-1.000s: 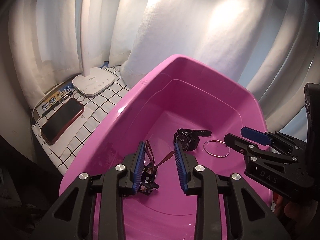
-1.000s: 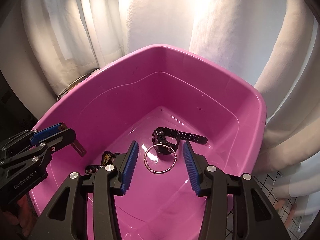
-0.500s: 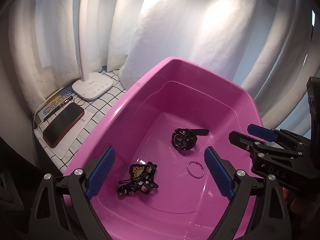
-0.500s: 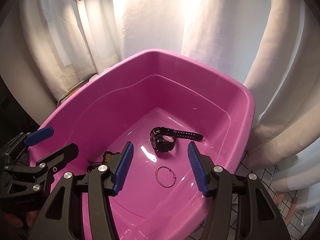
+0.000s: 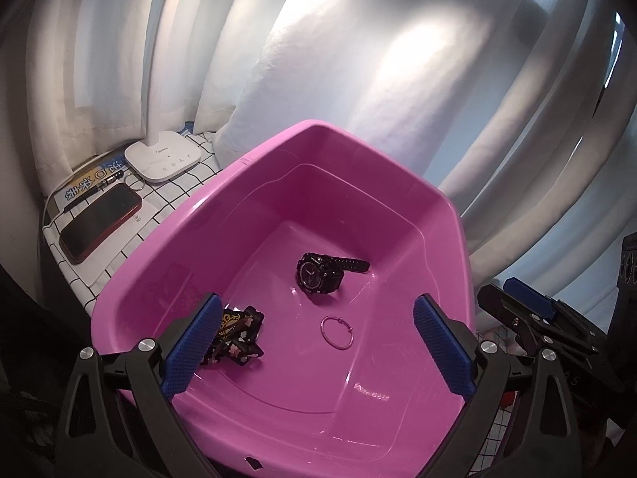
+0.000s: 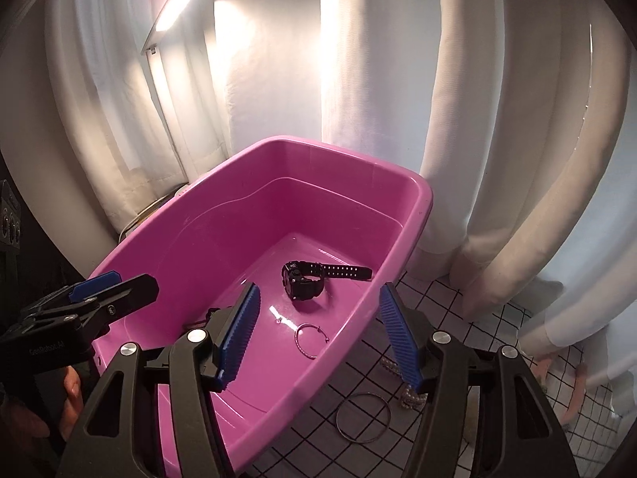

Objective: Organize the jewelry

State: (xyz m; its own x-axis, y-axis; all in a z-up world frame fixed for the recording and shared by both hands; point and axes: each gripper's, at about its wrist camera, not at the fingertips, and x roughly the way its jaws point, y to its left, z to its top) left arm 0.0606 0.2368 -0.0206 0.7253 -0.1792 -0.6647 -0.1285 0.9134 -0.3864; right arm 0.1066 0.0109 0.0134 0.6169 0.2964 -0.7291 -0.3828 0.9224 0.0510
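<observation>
- Pink tub already has the black watch, a thin ring bracelet and a patterned band sitting in it.
- Left gripper: jaws opening wide, nothing between them.
- Right gripper: jaws opening too, nothing held.
- Next pick is probably the dark bangle on the checked cloth, outside the tub, just below the right gripper's fingertips, so the right hand is nearer.
</observation>
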